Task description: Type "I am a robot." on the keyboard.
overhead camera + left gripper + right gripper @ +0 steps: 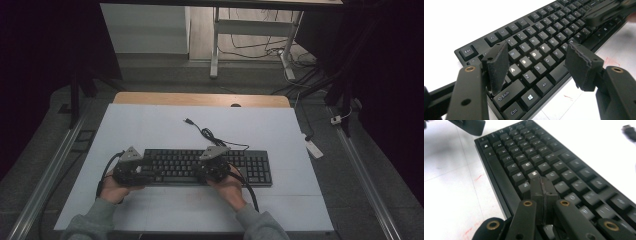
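A black keyboard (250, 167) (549, 30) (529, 152) lies across the white table top, and its cable runs back to a loose USB plug (189, 121). My left gripper (131, 167) (536, 57) hovers open over the keyboard's left end, its pads either side of the A, S, D and Z, X keys with nothing gripped. My right gripper (212, 165) (541, 181) is shut with nothing between the jaws. Its joined tips point down at the letter keys just behind the space bar (499, 175). Whether they press a key I cannot tell.
A white sheet (150, 130) covers the table, and a strip of wood (200, 99) shows at its far edge. Metal rails (45, 175) run along both sides. Desk legs (215, 45) and floor cables lie beyond. Faint red marks (477, 178) dot the sheet in front of the keyboard.
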Demonstrator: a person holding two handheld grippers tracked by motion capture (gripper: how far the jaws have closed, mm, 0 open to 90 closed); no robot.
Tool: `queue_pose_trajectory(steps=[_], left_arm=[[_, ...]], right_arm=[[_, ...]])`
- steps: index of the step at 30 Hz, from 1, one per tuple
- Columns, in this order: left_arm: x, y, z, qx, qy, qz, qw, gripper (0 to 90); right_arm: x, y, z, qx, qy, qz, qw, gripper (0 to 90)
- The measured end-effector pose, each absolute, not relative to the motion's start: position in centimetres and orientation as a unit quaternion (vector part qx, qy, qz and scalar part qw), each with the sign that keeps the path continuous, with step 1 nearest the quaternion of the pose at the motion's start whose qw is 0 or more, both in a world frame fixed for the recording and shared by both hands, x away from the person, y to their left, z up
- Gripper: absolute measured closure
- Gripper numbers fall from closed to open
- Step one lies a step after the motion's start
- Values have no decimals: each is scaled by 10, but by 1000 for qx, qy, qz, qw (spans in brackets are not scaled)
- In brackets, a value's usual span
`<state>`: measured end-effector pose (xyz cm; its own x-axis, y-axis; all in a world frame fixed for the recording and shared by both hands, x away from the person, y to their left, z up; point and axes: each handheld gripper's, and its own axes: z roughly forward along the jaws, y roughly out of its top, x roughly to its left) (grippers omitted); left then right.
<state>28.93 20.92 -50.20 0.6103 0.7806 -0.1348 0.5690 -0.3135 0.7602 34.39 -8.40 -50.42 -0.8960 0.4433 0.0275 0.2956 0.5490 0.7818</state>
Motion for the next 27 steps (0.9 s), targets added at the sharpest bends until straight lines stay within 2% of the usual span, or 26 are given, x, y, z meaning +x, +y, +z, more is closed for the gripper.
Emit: queue_pose_trajectory(steps=[6, 17, 27], left_arm=[[290, 209, -502, 799, 423, 131, 406, 352], [290, 211, -502, 795, 427, 138, 407, 346], [291, 212, -502, 796, 428, 131, 407, 337]], right_arm=[[338, -120, -503, 232, 868, 427, 103, 894], [329, -172, -502, 268, 851, 432, 135, 593], [316, -220, -501, 289, 842, 425, 165, 502]])
